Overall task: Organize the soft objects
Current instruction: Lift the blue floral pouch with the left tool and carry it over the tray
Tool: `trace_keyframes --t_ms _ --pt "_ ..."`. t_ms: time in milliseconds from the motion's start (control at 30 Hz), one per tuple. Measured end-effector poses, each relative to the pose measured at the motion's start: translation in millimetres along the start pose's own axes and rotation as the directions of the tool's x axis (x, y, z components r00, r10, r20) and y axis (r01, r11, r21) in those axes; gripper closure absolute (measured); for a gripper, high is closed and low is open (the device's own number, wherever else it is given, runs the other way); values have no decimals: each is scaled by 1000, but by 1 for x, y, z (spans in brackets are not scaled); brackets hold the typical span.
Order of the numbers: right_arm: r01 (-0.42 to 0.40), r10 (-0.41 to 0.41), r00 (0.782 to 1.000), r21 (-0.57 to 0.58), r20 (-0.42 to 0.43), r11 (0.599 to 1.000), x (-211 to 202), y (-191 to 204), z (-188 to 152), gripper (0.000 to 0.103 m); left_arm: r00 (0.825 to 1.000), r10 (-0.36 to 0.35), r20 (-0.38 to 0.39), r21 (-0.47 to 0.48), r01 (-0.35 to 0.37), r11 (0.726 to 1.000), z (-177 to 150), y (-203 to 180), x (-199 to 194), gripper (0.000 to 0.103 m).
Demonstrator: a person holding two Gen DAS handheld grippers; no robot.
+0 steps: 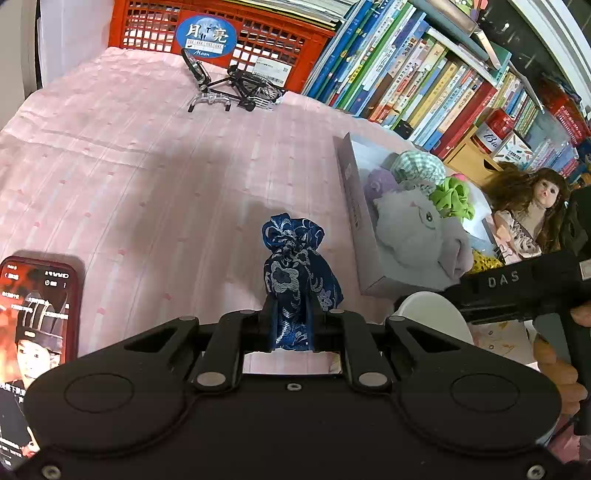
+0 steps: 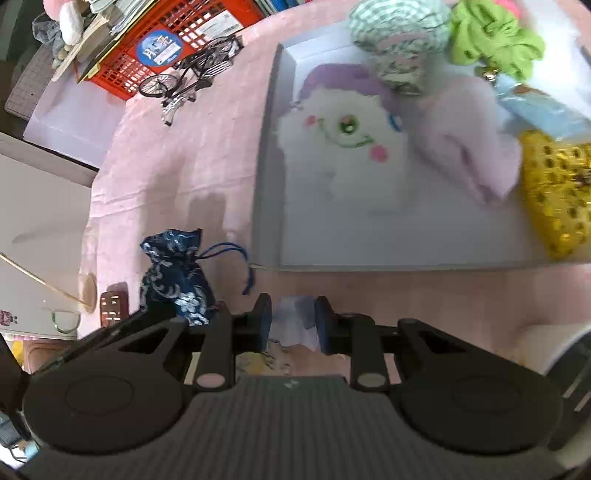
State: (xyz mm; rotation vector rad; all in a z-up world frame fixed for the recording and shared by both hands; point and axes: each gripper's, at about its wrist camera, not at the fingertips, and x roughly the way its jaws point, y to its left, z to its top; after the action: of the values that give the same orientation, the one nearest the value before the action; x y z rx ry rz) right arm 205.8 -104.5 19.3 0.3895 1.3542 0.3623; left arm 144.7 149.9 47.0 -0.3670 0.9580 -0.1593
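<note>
From my left wrist camera, the left claw (image 1: 289,314) is clamped tight on the blue brocade pouch (image 1: 299,273), which stands upright between the fingers above the pink cloth (image 1: 129,166) of the counter. Ahead and to the left the cloth lies wide open as far as the toy bicycle (image 1: 236,88) and the red crate (image 1: 221,33). A phone (image 1: 37,314) lies at the left edge. To the right the grey box (image 1: 354,210) presents its near wall just beside the pouch, with soft toys piled inside.

From my right wrist camera, the right claw (image 2: 293,321) is nearly closed, its pads against a pale, crumpled piece (image 2: 293,325) I cannot identify. The pouch (image 2: 173,277) sits to the left, its cord trailing to the box's near corner (image 2: 266,206). The box floor in front is bare.
</note>
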Motion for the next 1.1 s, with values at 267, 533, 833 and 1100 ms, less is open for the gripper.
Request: trace_keyframes --t_ms 267,533,833,1100 --pt "-14 14 999 -6 30 1000 -25 -12 -5 74 1000 -5 18 17 5 1000 7 -9 -6 90" --pt "-25 25 993 -3 112 1000 -65 -22 1 74 998 -18 59 47 15 999 21 -28 -19 90" --pt "-24 20 975 17 223 1000 -111 -40 12 74 995 -46 91 103 36 994 41 -58 -31 90" --pt "-10 -3 959 42 284 999 -131 -57 17 74 993 -88 75 126 78 989 53 -88 -30 90"
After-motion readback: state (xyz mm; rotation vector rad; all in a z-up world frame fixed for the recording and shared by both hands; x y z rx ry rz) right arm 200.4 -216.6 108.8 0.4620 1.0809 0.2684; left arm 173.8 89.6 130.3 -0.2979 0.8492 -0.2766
